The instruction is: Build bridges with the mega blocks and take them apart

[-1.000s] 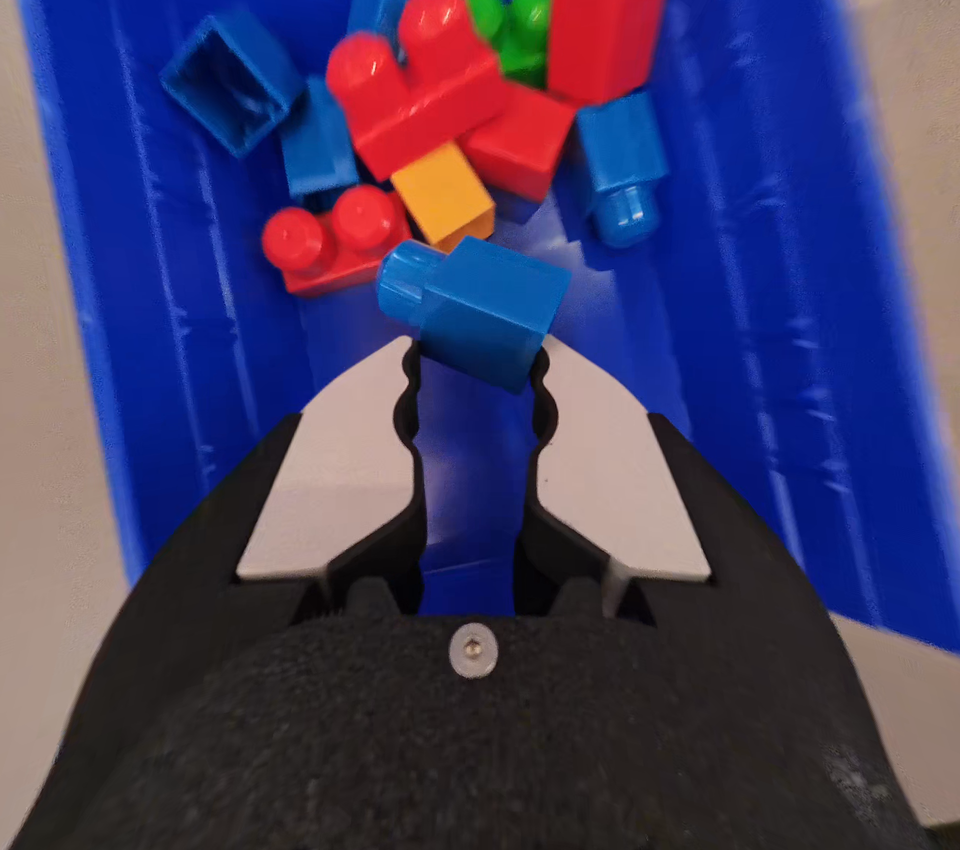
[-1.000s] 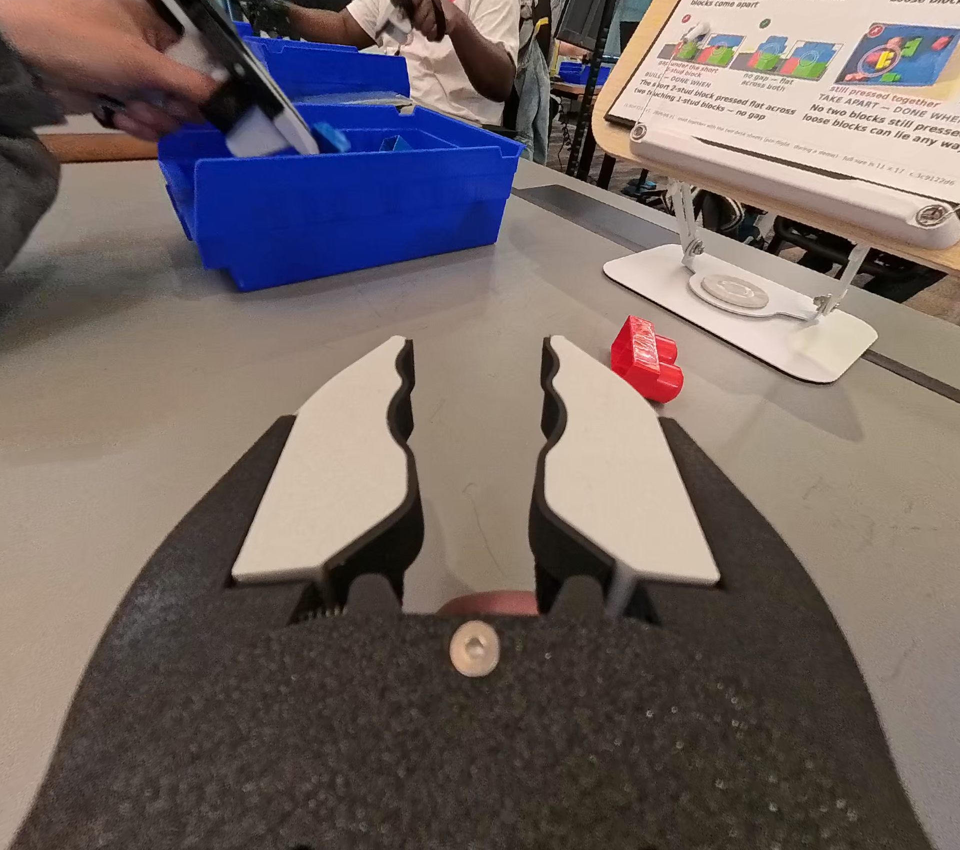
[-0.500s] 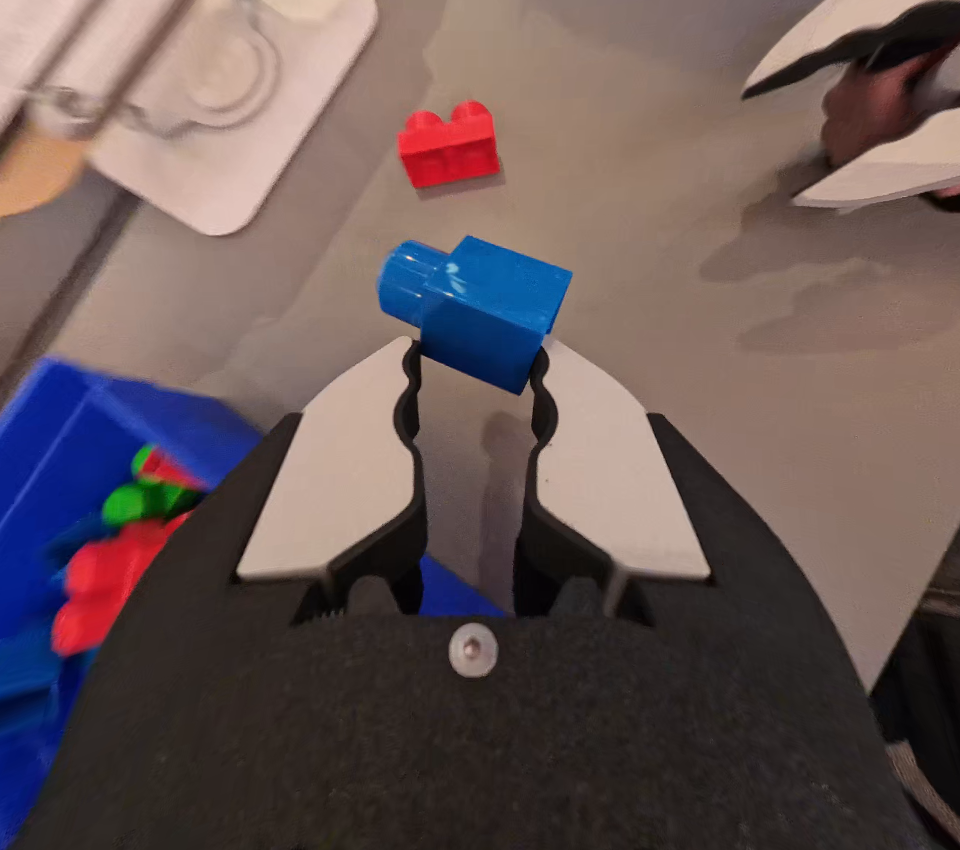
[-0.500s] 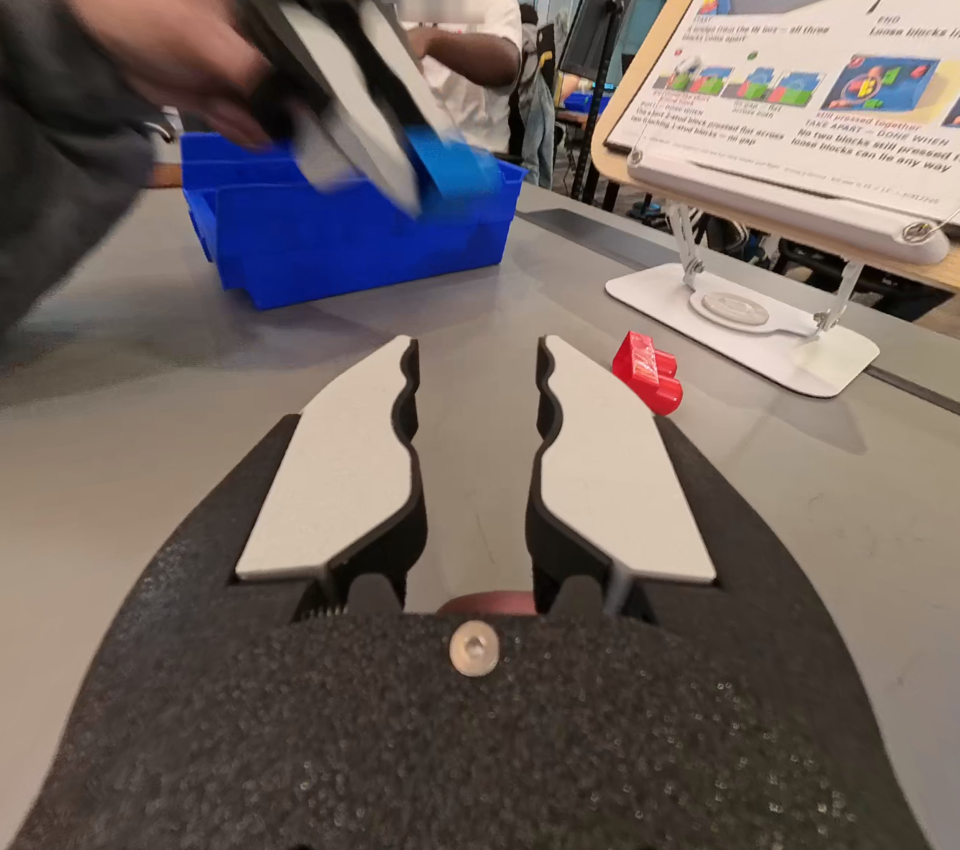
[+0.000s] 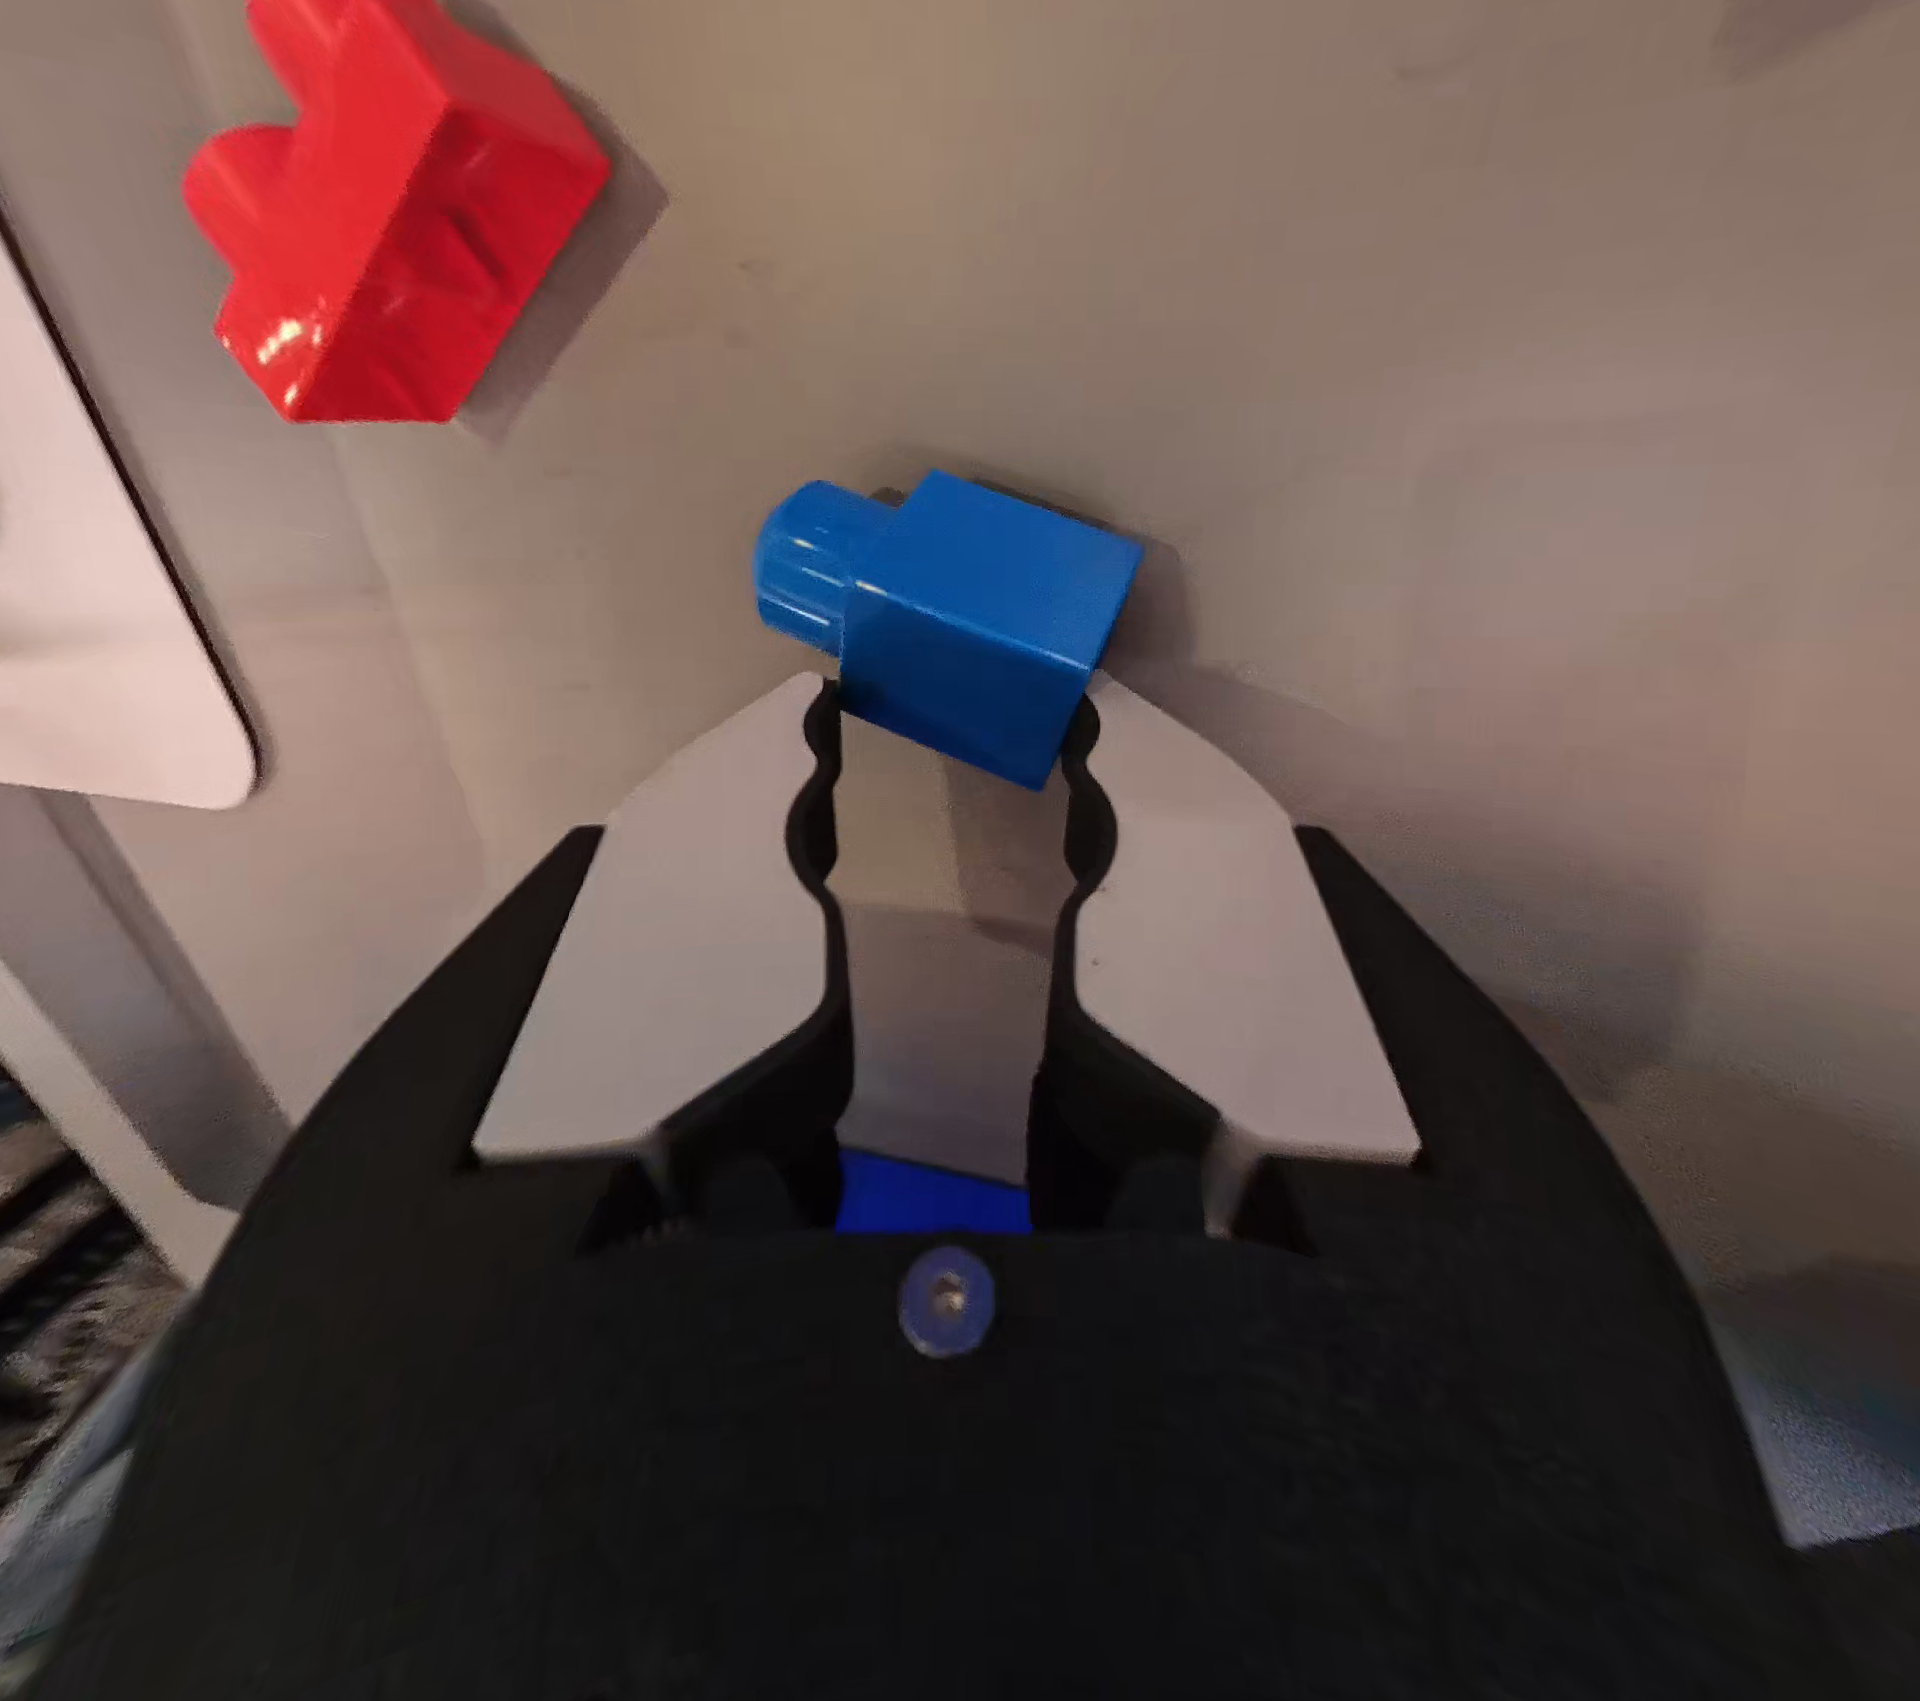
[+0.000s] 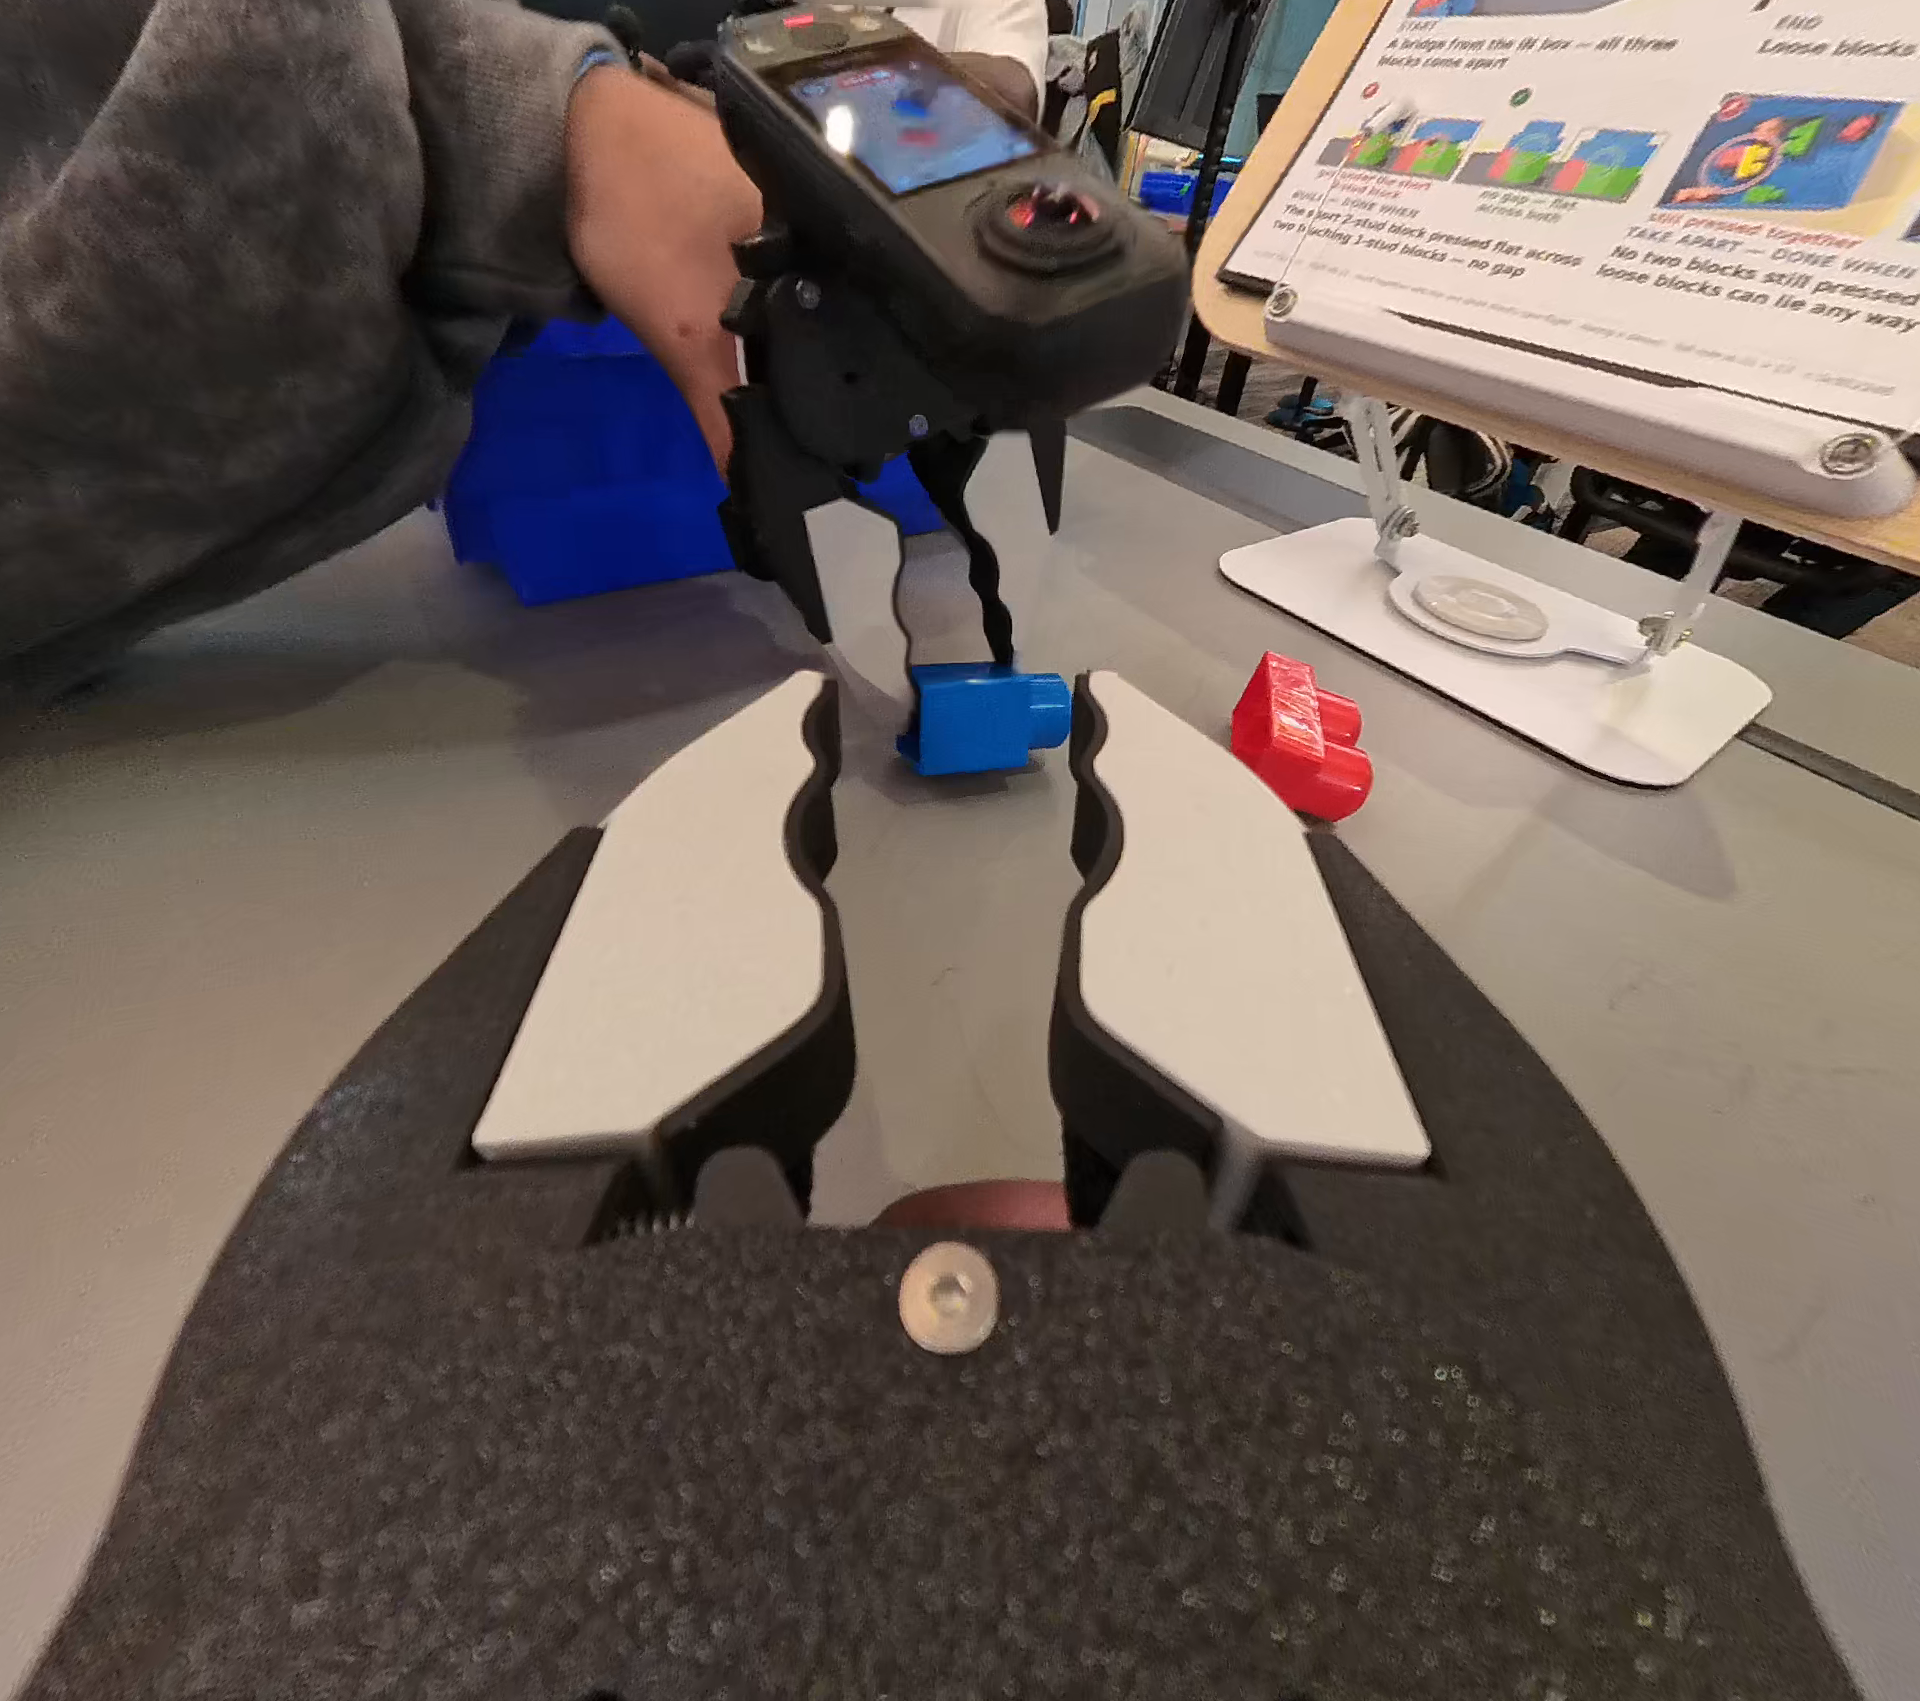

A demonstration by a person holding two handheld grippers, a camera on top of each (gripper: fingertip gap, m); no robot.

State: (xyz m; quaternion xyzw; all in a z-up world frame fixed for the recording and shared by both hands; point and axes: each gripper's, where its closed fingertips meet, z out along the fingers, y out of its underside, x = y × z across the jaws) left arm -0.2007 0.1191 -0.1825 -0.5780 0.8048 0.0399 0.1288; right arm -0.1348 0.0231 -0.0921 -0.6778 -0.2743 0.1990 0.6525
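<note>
Build phase, judging by the loose parts: blue bin [image 6: 582,498] sits well behind the red two-stud block [image 6: 1299,747], which lies on its side on the table [image 6: 312,872]. Left gripper [image 5: 951,721] pinches the blue one-stud block [image 5: 966,623] (stud sideways, touching the table), just beside the red. Right gripper [image 6: 951,706] spread, holding nothing. Next: release and stand the blue upright.

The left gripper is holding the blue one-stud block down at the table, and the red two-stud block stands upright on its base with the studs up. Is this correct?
Not quite. The red two-stud block lies on its side, studs pointing sideways, as the right wrist view shows. The rest holds: the left gripper holds the blue one-stud block down at the table.
</note>
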